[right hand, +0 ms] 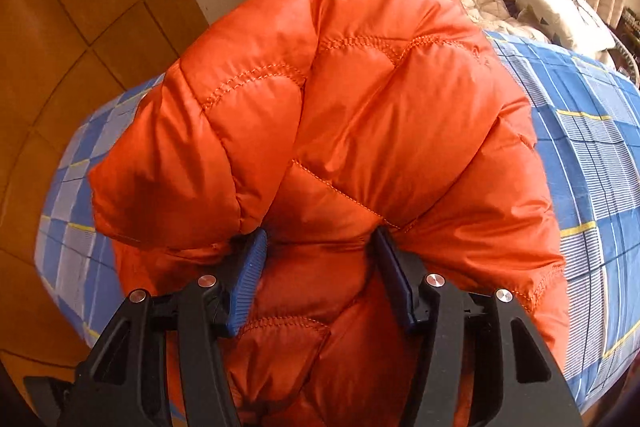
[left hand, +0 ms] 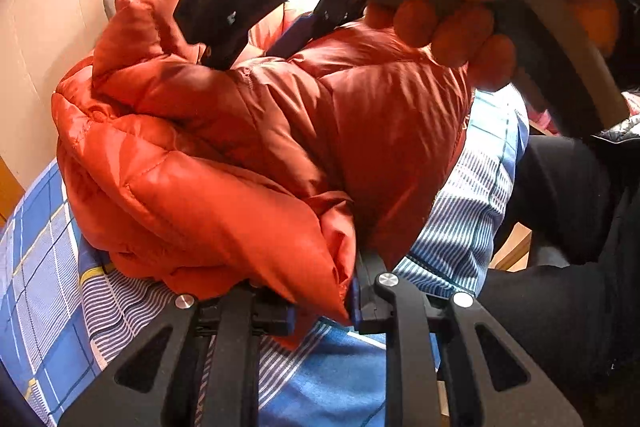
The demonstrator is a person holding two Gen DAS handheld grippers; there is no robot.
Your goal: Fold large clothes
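Orange puffer jacket (right hand: 360,107) on checked bedsheet (right hand: 592,147); left tongs (left hand: 320,303) pinching hem, right tongs (right hand: 320,279) clamping padded fold.

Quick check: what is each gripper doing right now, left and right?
Left gripper: shut on a fold of the orange puffer jacket.
Right gripper: fingers part open with jacket bulging between them; a firm grip cannot be told.
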